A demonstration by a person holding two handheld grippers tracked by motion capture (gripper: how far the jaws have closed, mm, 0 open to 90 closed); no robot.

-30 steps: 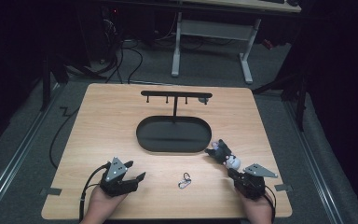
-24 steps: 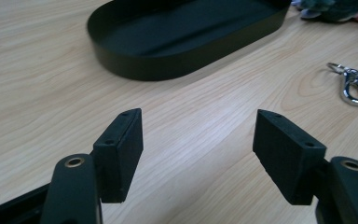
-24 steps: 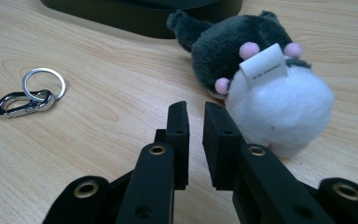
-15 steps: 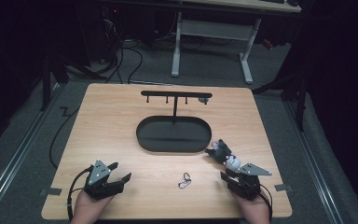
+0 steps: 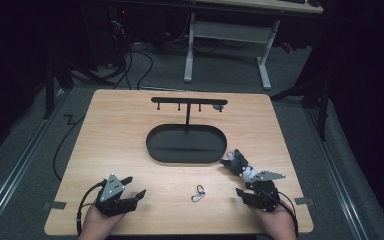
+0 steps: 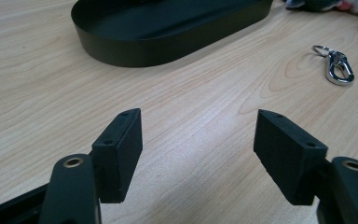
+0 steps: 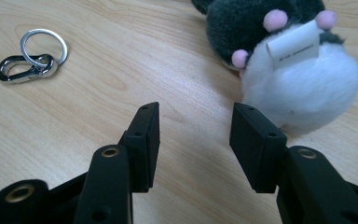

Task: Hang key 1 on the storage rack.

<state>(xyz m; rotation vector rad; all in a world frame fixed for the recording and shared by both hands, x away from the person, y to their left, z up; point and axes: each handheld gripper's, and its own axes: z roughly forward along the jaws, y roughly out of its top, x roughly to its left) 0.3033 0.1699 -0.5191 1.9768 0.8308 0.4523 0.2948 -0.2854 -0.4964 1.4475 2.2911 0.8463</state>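
My right gripper (image 7: 193,142) jaws just opening, empty, near plush toy (image 7: 284,65); left gripper (image 6: 198,154) released; wood table (image 5: 130,130), dark room.

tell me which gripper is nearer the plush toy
Right. The right gripper sits just below the plush toy, jaws open beside it; the left gripper is across the table, beyond the keyring clip.

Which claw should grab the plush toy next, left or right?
Right. The right claw sits just short of the plush toy, jaws having just been opening with nothing between them. The left claw is across the table, past the key clip.
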